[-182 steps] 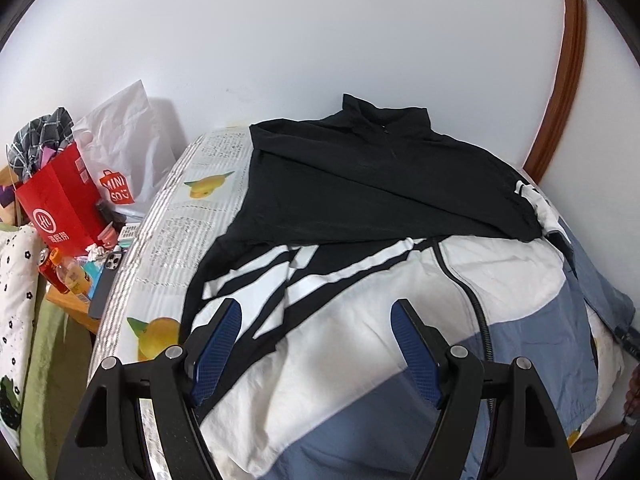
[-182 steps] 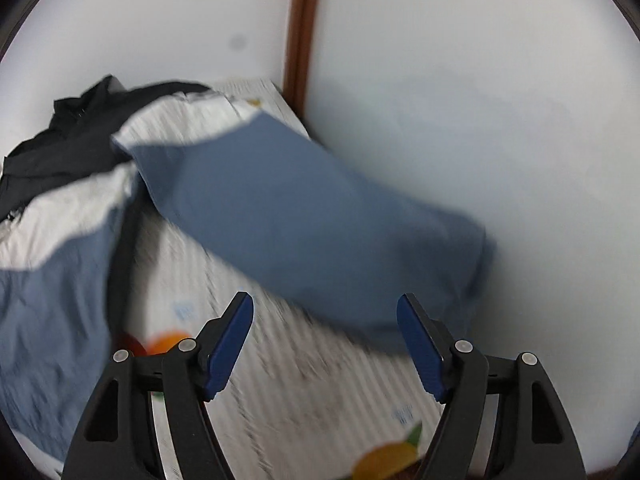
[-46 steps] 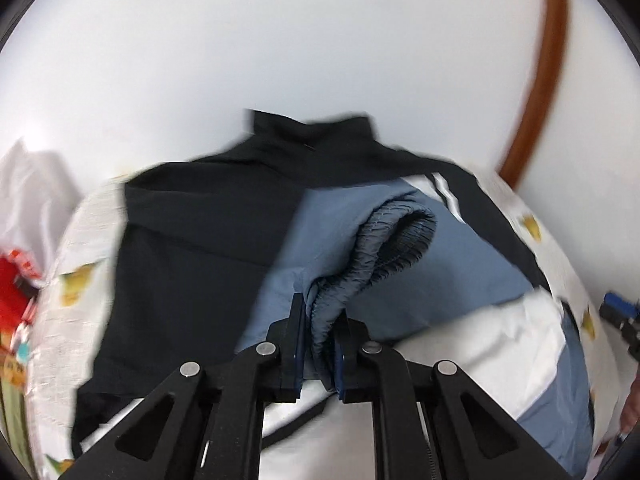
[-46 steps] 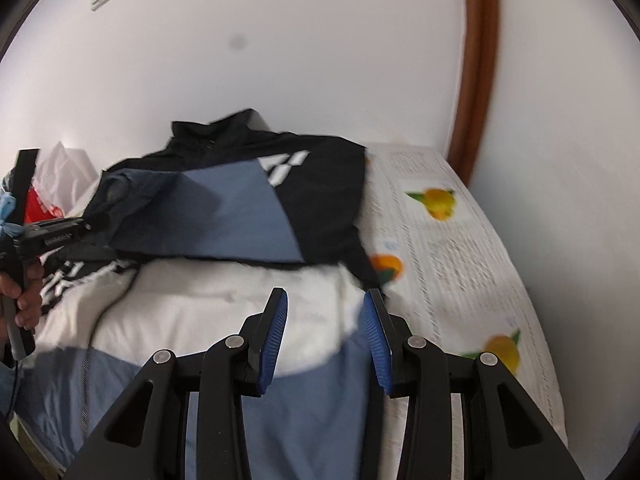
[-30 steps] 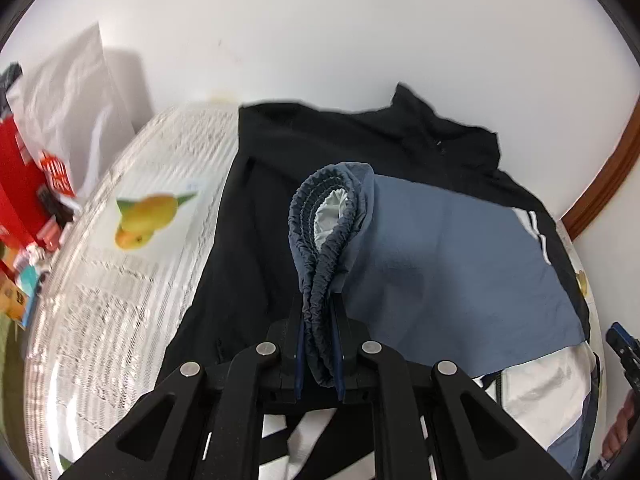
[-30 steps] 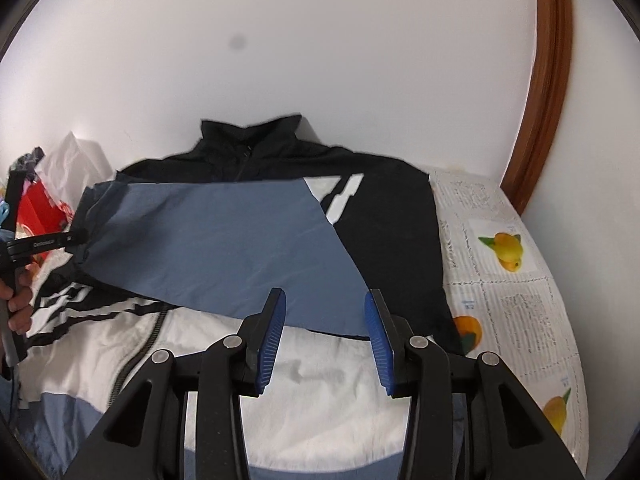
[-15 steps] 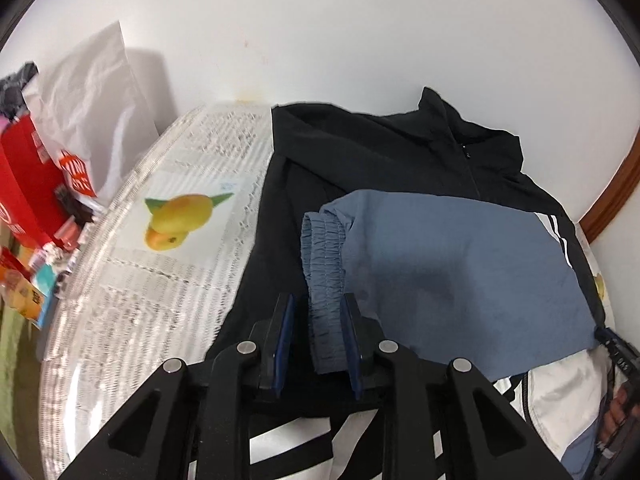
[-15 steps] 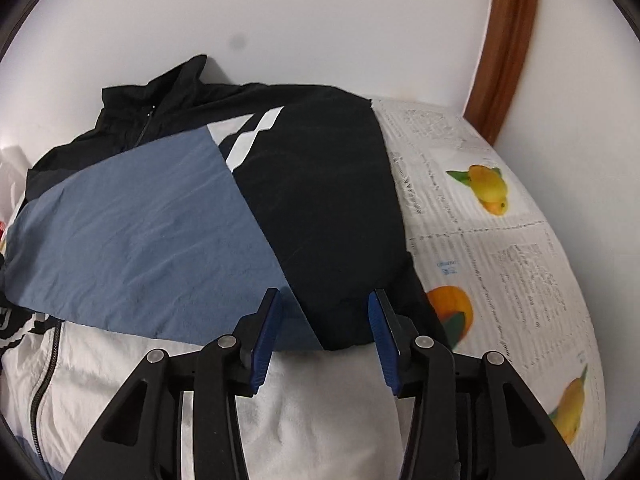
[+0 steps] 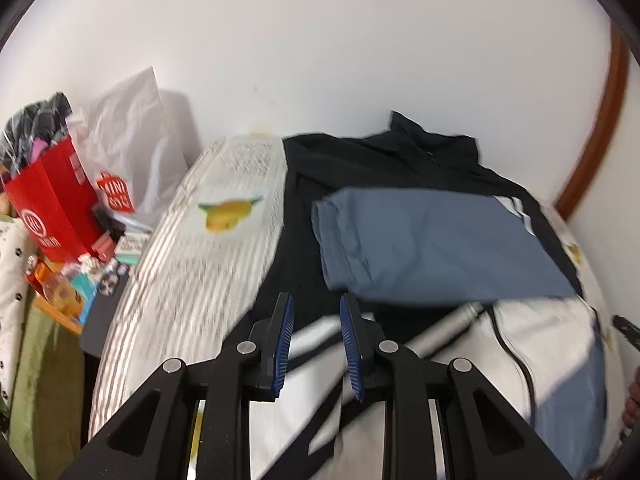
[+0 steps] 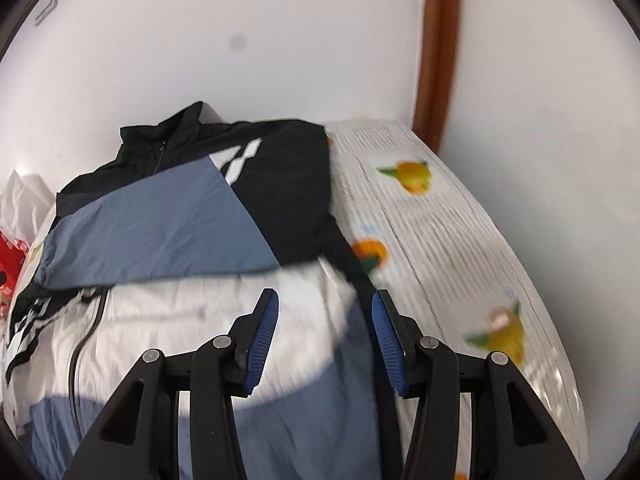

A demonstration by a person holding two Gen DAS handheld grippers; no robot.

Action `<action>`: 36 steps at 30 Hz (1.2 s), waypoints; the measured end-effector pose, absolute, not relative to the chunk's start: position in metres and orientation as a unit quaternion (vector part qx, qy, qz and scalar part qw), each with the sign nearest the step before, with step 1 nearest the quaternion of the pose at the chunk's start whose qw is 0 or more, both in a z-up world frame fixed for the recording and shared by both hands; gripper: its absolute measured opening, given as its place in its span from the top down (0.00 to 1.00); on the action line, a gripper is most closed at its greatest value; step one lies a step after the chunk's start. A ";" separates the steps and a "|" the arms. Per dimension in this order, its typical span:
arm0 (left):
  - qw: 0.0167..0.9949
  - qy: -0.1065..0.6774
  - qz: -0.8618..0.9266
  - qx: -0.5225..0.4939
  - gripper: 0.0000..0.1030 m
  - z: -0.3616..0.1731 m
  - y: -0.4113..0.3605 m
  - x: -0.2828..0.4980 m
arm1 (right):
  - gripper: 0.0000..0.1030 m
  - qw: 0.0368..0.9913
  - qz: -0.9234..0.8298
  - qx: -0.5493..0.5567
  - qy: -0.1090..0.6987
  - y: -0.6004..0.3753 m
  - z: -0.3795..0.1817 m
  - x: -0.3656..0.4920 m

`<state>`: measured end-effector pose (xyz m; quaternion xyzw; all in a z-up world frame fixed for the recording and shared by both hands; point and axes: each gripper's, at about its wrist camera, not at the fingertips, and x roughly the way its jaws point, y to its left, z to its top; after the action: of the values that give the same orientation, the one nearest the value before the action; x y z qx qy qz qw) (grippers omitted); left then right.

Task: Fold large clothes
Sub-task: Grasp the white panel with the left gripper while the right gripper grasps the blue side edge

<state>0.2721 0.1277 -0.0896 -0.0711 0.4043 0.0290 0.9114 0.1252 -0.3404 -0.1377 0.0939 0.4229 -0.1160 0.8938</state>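
White wall behind fruit-print bed (image 10: 440,216) | left gripper (image 9: 316,336) narrowly parted, empty, over jacket (image 9: 400,168) front | right gripper (image 10: 322,338) wider apart, empty, above hem | blue sleeve (image 9: 432,240) lay folded across jacket chest | red bag (image 9: 52,204) beside bed.

- The jacket (image 9: 400,184) lies spread flat on the bed, black across collar and shoulders, white in the middle, blue-grey at the hem.
- Its collar (image 10: 168,128) points at the wall, with the zip running down the front.
- One blue-grey sleeve (image 9: 432,240) is folded across the black chest, its gathered cuff (image 9: 324,216) toward the left side.
- White stripes (image 10: 238,160) mark the black shoulder beside the folded sleeve.
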 end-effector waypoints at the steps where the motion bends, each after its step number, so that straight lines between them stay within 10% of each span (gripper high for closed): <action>1: 0.910 0.408 0.033 -0.071 0.77 -0.089 0.132 0.262 | 0.52 0.892 -0.117 0.093 0.427 -0.342 -0.140 0.115; 6: 0.906 0.413 0.060 -0.063 0.41 -0.095 0.144 0.223 | 0.43 0.885 -0.133 0.078 0.440 -0.346 -0.157 0.070; 27: 0.884 0.463 0.016 -0.061 0.39 -0.173 0.121 0.133 | 0.35 0.877 -0.105 0.086 0.460 -0.326 -0.214 0.007; 32: 0.886 0.459 0.043 -0.039 0.50 -0.175 0.109 0.132 | 0.59 0.884 -0.101 0.067 0.452 -0.314 -0.212 0.006; 34: 0.885 0.462 0.033 -0.037 0.69 -0.174 0.105 0.132 | 0.88 0.885 -0.097 0.060 0.452 -0.310 -0.211 0.005; 36: 0.882 0.468 0.022 -0.044 0.86 -0.173 0.103 0.132 | 0.93 0.884 -0.093 0.051 0.455 -0.304 -0.210 0.004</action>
<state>0.1323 0.1034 -0.1728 -0.0440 0.4680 0.0221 0.8824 0.0037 -0.3037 -0.2098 0.0515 0.4549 -0.0932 0.8842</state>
